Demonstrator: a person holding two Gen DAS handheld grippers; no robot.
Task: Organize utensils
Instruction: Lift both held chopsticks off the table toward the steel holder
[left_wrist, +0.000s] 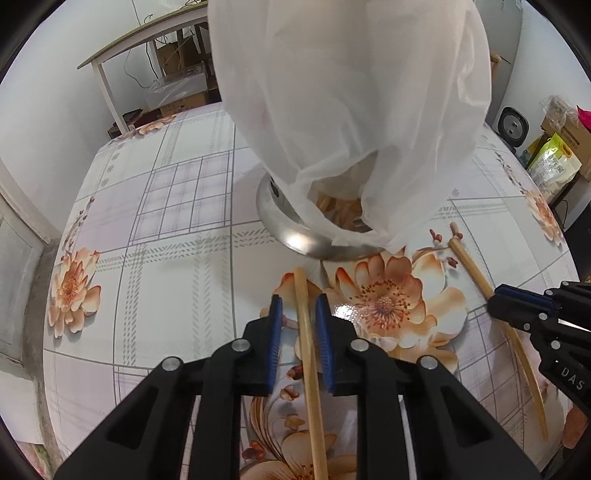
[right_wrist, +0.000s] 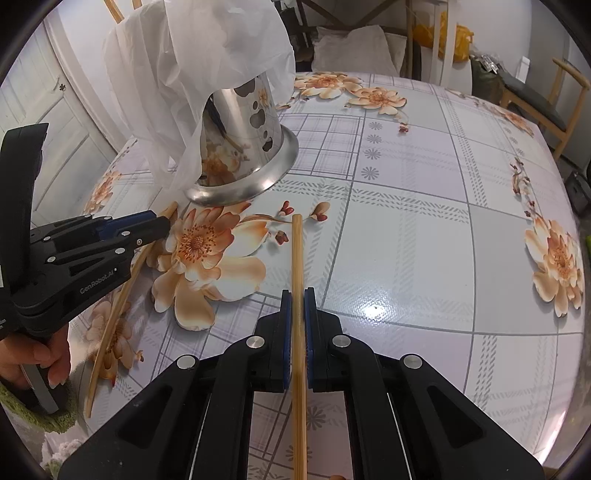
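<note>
Right tool (right_wrist: 297, 295) clamped shut on one bamboo chopstick (right_wrist: 296, 258); left tool (left_wrist: 298, 306) jaws narrowly parted astride second chopstick (left_wrist: 308, 350) on floral bench (right_wrist: 406, 240), pads not gripping; steel holder (right_wrist: 240, 147) near, under plastic bag (right_wrist: 192, 66).

Left wrist fisheye looking steeply down along its fingers at the floral tablecloth (left_wrist: 177, 236), close, right wrist fisheye likewise angled down from the opposite side, both sharing the steel utensil holder (right_wrist: 243, 147), its white bag (left_wrist: 351, 110), and each other's gripper
</note>
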